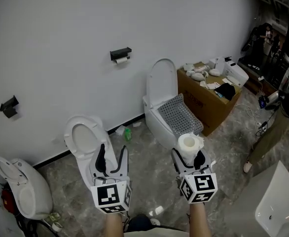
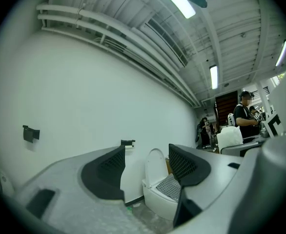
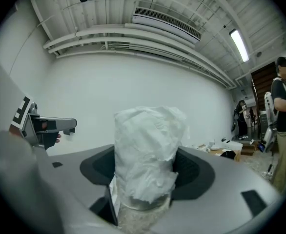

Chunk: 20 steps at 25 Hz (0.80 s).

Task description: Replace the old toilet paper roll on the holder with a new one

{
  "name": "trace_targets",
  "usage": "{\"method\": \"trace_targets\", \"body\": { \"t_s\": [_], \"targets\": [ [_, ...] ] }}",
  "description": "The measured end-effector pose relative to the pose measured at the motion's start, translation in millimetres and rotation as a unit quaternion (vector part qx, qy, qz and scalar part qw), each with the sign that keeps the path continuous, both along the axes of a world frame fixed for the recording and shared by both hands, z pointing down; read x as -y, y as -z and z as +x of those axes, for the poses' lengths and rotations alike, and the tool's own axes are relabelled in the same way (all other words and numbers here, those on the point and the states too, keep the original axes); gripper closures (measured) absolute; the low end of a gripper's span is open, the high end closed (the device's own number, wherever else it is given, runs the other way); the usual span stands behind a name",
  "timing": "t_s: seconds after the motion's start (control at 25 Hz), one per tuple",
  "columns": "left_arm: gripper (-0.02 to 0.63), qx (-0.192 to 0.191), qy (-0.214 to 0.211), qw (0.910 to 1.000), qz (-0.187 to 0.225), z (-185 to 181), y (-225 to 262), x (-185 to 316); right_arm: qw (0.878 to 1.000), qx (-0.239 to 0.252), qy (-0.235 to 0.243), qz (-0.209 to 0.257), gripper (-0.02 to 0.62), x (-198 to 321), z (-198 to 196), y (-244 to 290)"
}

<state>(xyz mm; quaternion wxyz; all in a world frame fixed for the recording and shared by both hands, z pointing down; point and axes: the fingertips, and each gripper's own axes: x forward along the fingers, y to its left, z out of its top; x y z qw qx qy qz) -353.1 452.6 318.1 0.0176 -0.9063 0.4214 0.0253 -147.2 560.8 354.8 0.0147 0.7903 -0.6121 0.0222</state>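
Note:
A black holder (image 1: 120,54) is fixed to the white wall, with a small, nearly used-up paper roll (image 1: 121,60) under it. It also shows far off in the left gripper view as the holder (image 2: 128,143), between the jaws. My left gripper (image 1: 112,157) is open and empty, pointing level at the wall, well short of the holder. My right gripper (image 1: 189,158) is shut on a full white toilet paper roll (image 1: 190,145), which stands upright. In the right gripper view the roll (image 3: 145,150) fills the gap between the pads of the right gripper (image 3: 145,182).
A white toilet (image 1: 163,107) with its lid up stands below and right of the holder. Another toilet (image 1: 85,142) is just ahead of the left gripper. A cardboard box (image 1: 208,105) and a person (image 1: 282,112) are at the right. A second black holder (image 1: 9,106) is on the wall at the left.

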Motion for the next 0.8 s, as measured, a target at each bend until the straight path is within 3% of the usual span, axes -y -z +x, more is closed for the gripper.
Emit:
{"method": "trace_targets", "body": {
  "t_s": [0.4,0.8],
  "targets": [
    [0.325,0.017,0.019,0.9996,0.009,36.7,-5.7,41.9,1.0,0.004,0.006,-0.009,0.285,43.6,41.6,-11.0],
    [0.325,0.009,0.028,0.9996,0.001,98.1,-15.8,169.5,1.0,-0.003,0.006,-0.01,0.285,163.2,109.7,-13.7]
  ]
}}
